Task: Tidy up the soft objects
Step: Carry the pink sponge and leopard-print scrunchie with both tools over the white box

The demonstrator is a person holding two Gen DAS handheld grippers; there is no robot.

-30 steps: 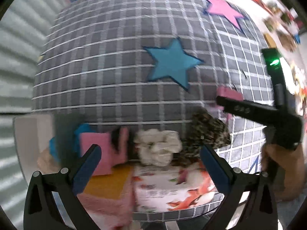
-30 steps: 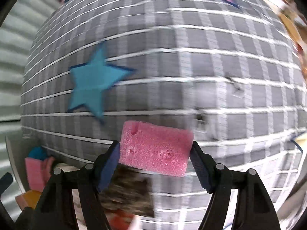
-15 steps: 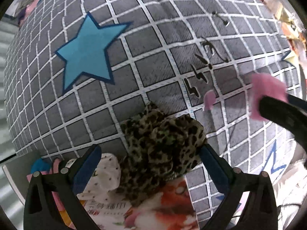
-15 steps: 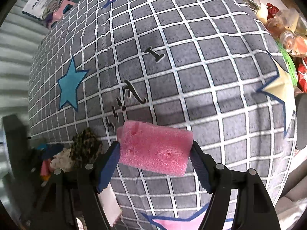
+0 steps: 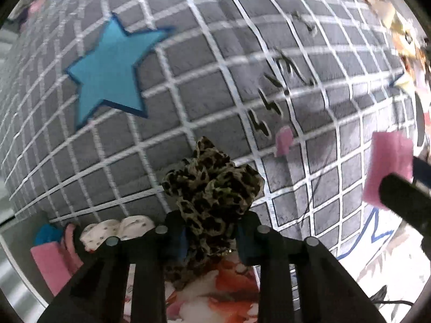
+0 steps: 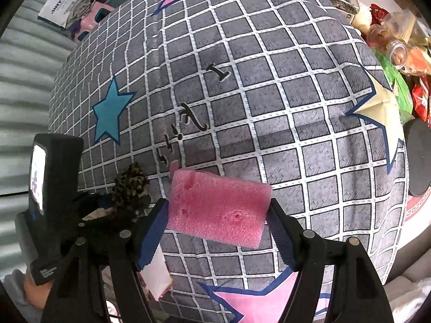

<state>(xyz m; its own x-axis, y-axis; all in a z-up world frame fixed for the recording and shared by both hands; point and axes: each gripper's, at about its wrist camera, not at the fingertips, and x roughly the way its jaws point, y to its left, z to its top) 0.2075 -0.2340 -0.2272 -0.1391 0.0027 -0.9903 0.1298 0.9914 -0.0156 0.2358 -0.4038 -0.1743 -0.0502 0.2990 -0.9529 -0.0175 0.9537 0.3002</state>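
A leopard-print scrunchie [image 5: 212, 185] sits between the blue pads of my left gripper [image 5: 210, 239], whose jaws are closing and squeeze its lower part; it points straight down. The right wrist view shows the same scrunchie [image 6: 132, 185] at the left. My right gripper [image 6: 218, 215] is shut on a pink foam block [image 6: 218, 207], held above the grey checked cloth [image 6: 269, 107]. That pink foam block [image 5: 388, 161] also shows at the right edge of the left wrist view. A small pink scrap [image 5: 282, 141] lies on the cloth.
A white dotted scrunchie [image 5: 118, 228], a pink sponge [image 5: 51, 263] and a blue item [image 5: 47, 235] lie at the lower left beside a floral packet [image 5: 215, 296]. Jars and snack packs [image 6: 390, 40] crowd the far right. A black disc [image 6: 420, 156] sits at the cloth's right edge.
My left gripper moved down over the leopard scrunchie, then its wide jaws shut on it. The right gripper carried the pink foam block to the right and upward, away from the pile.
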